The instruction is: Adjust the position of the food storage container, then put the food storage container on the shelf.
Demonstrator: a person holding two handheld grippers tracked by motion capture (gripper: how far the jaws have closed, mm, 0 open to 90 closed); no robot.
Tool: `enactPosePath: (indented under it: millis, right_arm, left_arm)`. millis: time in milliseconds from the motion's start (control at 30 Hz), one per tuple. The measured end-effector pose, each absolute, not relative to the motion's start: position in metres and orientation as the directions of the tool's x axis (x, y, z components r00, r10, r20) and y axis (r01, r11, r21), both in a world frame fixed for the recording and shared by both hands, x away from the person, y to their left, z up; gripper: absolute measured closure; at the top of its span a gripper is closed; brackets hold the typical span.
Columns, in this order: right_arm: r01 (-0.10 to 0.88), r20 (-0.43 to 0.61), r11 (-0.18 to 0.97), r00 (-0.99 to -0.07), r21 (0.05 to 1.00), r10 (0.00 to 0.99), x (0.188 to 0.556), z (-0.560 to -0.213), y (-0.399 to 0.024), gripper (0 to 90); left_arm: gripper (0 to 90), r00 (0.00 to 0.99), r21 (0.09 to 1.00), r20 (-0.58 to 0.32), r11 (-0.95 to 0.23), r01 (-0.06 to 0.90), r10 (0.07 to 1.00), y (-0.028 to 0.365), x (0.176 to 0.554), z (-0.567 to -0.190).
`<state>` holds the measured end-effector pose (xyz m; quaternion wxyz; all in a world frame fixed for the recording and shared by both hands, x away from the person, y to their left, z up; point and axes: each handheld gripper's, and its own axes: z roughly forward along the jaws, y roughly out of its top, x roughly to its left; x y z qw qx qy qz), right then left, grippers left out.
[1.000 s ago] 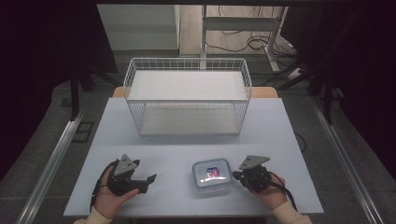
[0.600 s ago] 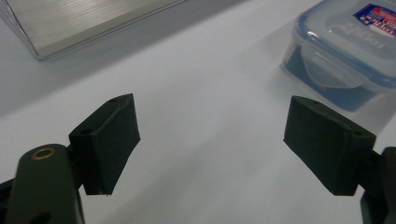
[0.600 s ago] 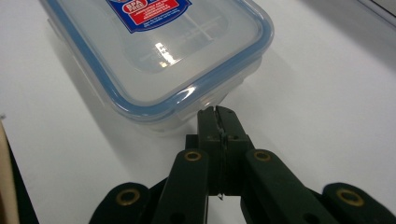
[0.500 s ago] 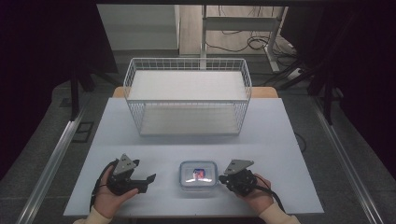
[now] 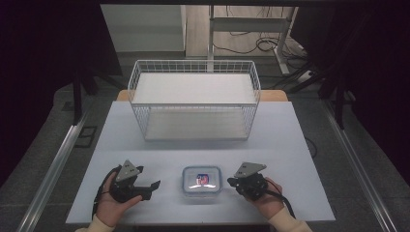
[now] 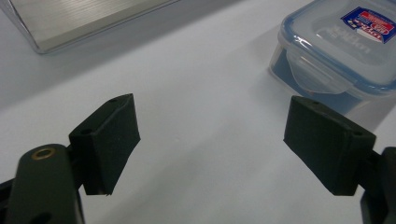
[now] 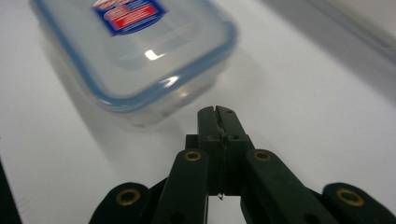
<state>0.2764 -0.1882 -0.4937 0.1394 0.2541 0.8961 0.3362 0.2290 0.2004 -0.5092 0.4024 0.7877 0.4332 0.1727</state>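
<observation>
A clear lidded container with a blue seal and a red-and-blue label rests on the tabletop near its front edge, between the two grippers. The left gripper sits just left of the container, jaws spread wide and holding nothing. The right gripper sits just beside the container's right side, jaws pressed together and empty. A white wire basket stands at the far side, well apart.

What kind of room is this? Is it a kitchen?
Probably not a kitchen; it looks more like a lab or workshop for recording tasks. A plain white table stands among dark curtains, cables trail on the floor behind, and a person holds a left gripper and right gripper.
</observation>
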Motion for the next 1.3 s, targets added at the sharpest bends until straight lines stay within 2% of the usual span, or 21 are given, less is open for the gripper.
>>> enactPosePath:
  millis: [100,133,167,200,233,300,333,433,633,700,733,767,933,1100,1300]
  right_arm:
    - [0.377,-0.048,0.579,-0.808,0.723,0.587,0.28,-0.493,-0.198,89.0]
    - [0.384,-0.037,0.566,-0.804,0.729,0.593,0.28,-0.493,-0.199,85.8]
    - [0.396,-0.023,0.548,-0.796,0.737,0.605,0.28,-0.494,-0.201,78.7]
    - [0.396,-0.023,0.548,-0.796,0.737,0.605,0.28,-0.494,-0.201,78.7]
    - [0.419,0.001,0.503,-0.769,0.755,0.639,0.279,-0.495,-0.207,58.1]
    - [0.428,0.013,0.458,-0.742,0.779,0.671,0.278,-0.495,-0.212,41.7]
    - [0.437,0.032,0.434,-0.733,0.788,0.68,0.279,-0.494,-0.215,36.1]
    - [0.463,0.09,0.371,-0.713,0.805,0.695,0.28,-0.491,-0.224,27.9]
    - [0.529,0.225,0.269,-0.691,0.805,0.687,0.283,-0.488,-0.231,24.8]
    - [0.537,0.242,0.264,-0.695,0.801,0.677,0.283,-0.489,-0.23,24.3]
    - [0.537,0.242,0.264,-0.695,0.801,0.677,0.283,-0.489,-0.23,24.3]
    - [0.544,0.255,0.264,-0.698,0.796,0.669,0.283,-0.489,-0.227,24.0]
    - [0.559,0.284,0.259,-0.703,0.788,0.653,0.281,-0.488,-0.223,23.7]
    - [0.58,0.312,0.259,-0.702,0.773,0.641,0.283,-0.489,-0.219,23.2]
    - [0.615,0.363,0.244,-0.69,0.75,0.625,0.289,-0.49,-0.211,22.2]
  left_arm:
    - [17.6,0.573,0.787,-0.072,-0.306,0.535,0.817,0.196,0.226,-0.506]
    - [17.6,0.576,0.788,-0.069,-0.309,0.532,0.815,0.195,0.226,-0.506]
    - [17.5,0.577,0.79,-0.07,-0.308,0.53,0.814,0.193,0.226,-0.505]
    - [17.4,0.577,0.79,-0.07,-0.308,0.53,0.814,0.193,0.226,-0.505]
    - [17.4,0.578,0.791,-0.079,-0.301,0.532,0.812,0.192,0.225,-0.504]
    - [17.3,0.577,0.791,-0.079,-0.302,0.533,0.813,0.192,0.225,-0.504]
    - [17.3,0.574,0.791,-0.081,-0.298,0.535,0.815,0.192,0.225,-0.503]
    - [16.7,0.576,0.796,-0.105,-0.279,0.537,0.811,0.191,0.223,-0.5]
    - [14.0,0.59,0.791,-0.203,-0.225,0.57,0.782,0.18,0.226,-0.497]
    - [13.5,0.582,0.781,-0.257,-0.189,0.596,0.771,0.179,0.227,-0.496]
    - [13.4,0.582,0.781,-0.257,-0.189,0.596,0.771,0.179,0.227,-0.496]
    - [12.9,0.573,0.77,-0.312,-0.152,0.62,0.758,0.179,0.229,-0.495]
    - [12.7,0.554,0.753,-0.366,-0.112,0.649,0.748,0.177,0.229,-0.494]
    - [12.1,0.54,0.702,-0.465,-0.079,0.708,0.702,0.171,0.237,-0.498]
    - [11.3,0.529,0.656,-0.542,-0.064,0.752,0.653,0.162,0.251,-0.502]
